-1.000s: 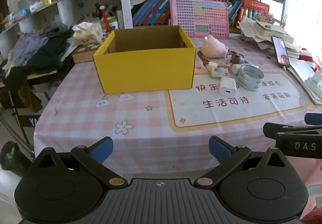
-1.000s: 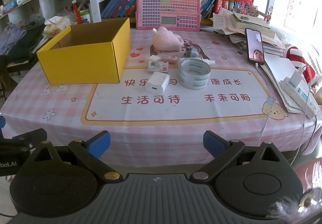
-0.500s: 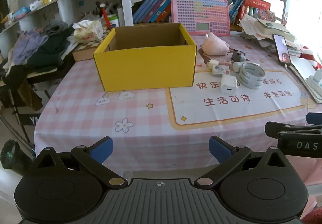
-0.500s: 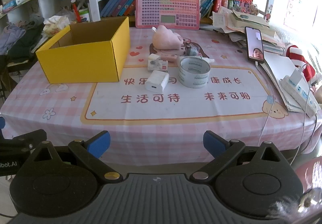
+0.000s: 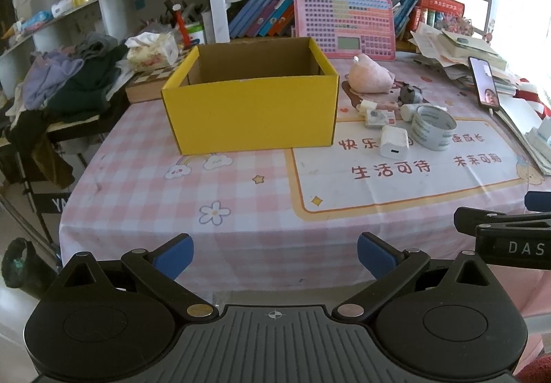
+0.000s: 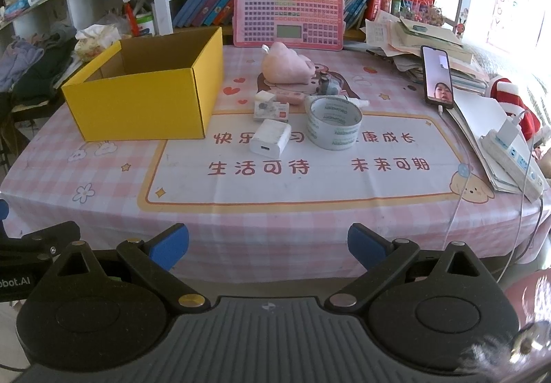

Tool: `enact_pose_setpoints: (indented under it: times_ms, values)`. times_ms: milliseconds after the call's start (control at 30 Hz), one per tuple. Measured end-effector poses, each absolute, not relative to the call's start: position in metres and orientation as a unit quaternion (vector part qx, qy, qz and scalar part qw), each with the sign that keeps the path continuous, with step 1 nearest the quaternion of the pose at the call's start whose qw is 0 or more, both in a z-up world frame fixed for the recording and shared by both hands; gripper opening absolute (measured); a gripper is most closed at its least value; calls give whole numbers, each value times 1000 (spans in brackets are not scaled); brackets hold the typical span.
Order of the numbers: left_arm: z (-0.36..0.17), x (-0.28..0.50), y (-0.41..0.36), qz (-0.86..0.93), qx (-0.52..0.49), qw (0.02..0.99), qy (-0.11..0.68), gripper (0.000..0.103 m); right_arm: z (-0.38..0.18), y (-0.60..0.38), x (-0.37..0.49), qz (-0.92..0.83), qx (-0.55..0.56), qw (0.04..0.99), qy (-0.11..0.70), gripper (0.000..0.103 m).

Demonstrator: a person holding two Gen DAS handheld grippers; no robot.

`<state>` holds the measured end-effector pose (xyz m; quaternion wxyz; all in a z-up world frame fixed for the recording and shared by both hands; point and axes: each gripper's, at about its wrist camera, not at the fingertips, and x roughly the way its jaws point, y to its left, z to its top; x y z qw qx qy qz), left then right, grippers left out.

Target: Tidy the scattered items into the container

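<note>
- Bookshelves crowded with books and a pink keyboard toy (image 5: 343, 24) back the desk (image 5: 241, 211) in the left wrist view, and the whole desk now looms a little larger than a second ago, so the rig is easing towards it.
- On the pink checked cloth, nothing has shifted: the yellow cardboard box (image 5: 253, 111) sits at the far left part of the desk, its floor showing bare where visible.
- Right of it, the white charger (image 5: 393, 141), tape roll (image 5: 434, 127) and pink plush (image 5: 371, 74) wait untouched.
- The left gripper (image 5: 275, 254) hangs off the near edge, jaws spread wide and empty.
- From the right wrist view, the same cluster lies mid-desk: the charger (image 6: 270, 138) just beside the tape roll (image 6: 334, 123), with a small white card pack (image 6: 271, 109) behind them, all outside the box (image 6: 148, 87).
- The right gripper (image 6: 268, 243) is likewise agape, carrying nothing, near the front edge.
- I judge the tidying has not begun; only the approach has advanced.
</note>
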<state>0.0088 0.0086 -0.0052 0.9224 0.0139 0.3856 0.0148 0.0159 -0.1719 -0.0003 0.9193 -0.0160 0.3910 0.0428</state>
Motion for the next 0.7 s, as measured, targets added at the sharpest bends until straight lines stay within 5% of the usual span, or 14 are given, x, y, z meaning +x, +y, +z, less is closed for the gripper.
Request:
enact_pose_setpoints:
  times_ms: [700]
  values:
    - [-8, 13, 14, 13, 6, 919, 395, 102, 1, -166, 20, 42, -25, 919, 391, 100]
